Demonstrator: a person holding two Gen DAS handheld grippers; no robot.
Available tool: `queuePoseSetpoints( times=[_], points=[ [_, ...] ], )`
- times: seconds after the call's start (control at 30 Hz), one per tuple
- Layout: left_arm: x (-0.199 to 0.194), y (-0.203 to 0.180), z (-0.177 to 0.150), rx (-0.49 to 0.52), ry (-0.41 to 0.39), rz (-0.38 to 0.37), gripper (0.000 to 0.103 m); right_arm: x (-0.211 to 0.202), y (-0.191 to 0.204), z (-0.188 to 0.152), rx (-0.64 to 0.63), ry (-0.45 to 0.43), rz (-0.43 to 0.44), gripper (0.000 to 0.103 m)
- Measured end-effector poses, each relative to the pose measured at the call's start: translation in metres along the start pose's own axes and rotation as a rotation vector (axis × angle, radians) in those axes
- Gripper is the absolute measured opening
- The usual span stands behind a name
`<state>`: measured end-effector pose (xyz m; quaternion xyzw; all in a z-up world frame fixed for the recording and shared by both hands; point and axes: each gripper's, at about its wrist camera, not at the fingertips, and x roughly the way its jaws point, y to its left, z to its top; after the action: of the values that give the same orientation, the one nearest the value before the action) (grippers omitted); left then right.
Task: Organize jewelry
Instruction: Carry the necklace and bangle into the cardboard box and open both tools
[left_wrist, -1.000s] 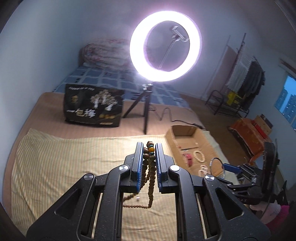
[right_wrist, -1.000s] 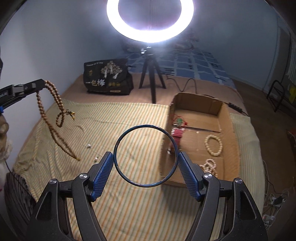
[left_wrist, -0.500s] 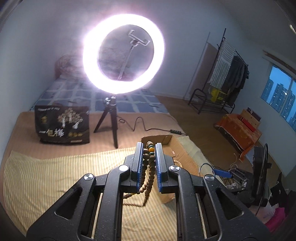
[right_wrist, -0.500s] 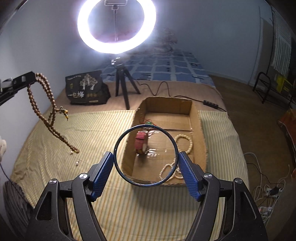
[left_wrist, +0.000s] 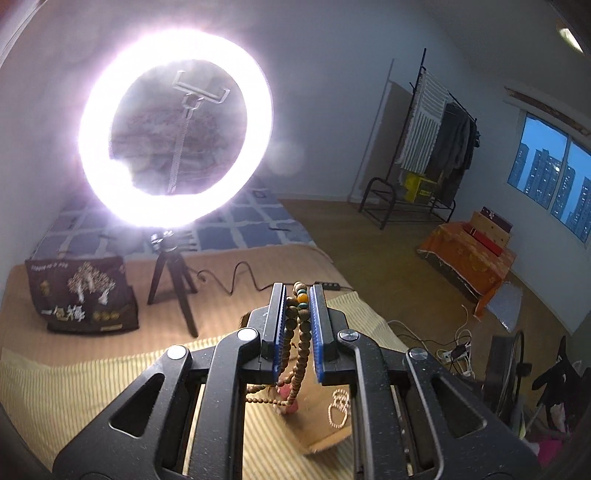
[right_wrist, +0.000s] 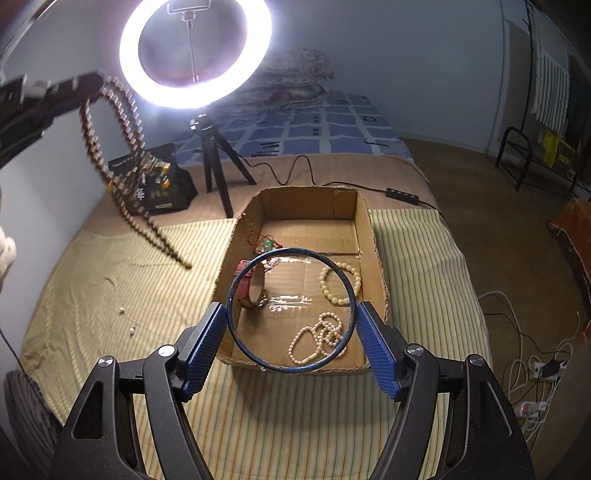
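My left gripper (left_wrist: 298, 295) is shut on a brown wooden bead necklace (left_wrist: 300, 332) that hangs below it, above the near end of the cardboard box (left_wrist: 317, 424). In the right wrist view the necklace (right_wrist: 125, 155) swings in the air at the upper left, held by the left gripper (right_wrist: 99, 79). My right gripper (right_wrist: 291, 314) is shut on a dark blue bangle (right_wrist: 236, 332), held upright above the front of the box (right_wrist: 365, 221). In the box lie a pink watch band (right_wrist: 245, 280), a cream bead bracelet (right_wrist: 327, 288), a pearl strand (right_wrist: 314, 339) and a small green-red piece (right_wrist: 269, 243).
A lit ring light on a tripod (right_wrist: 218, 177) stands behind the box, with a black printed bag (right_wrist: 155, 184) to its left and a power strip (right_wrist: 402, 195) behind. Loose small beads (right_wrist: 125, 319) lie on the striped cloth (right_wrist: 110, 295). Cables lie on the floor at right (right_wrist: 532, 354).
Both grippers have moved toward the box. The left gripper carried the necklace rightward and it now hangs over the box's near end; the bangle is now above the box's front.
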<state>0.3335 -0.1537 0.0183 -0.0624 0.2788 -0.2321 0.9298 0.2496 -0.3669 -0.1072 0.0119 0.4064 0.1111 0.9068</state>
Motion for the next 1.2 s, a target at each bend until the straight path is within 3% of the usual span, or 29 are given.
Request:
queuePoseSetpoints(
  times=[0.77, 1.2],
  points=[
    [0.125, -0.015, 0.007, 0.019, 0.078, -0.015, 0.011, 0.042, -0.02, 0.007, 0.009, 0.044, 0.01, 0.072],
    [0.162, -0.009, -0.003, 0.008, 0.141, -0.017, 0.011, 0.066, -0.02, 0.011, 0.021, 0.072, 0.013, 0.072]
  ],
)
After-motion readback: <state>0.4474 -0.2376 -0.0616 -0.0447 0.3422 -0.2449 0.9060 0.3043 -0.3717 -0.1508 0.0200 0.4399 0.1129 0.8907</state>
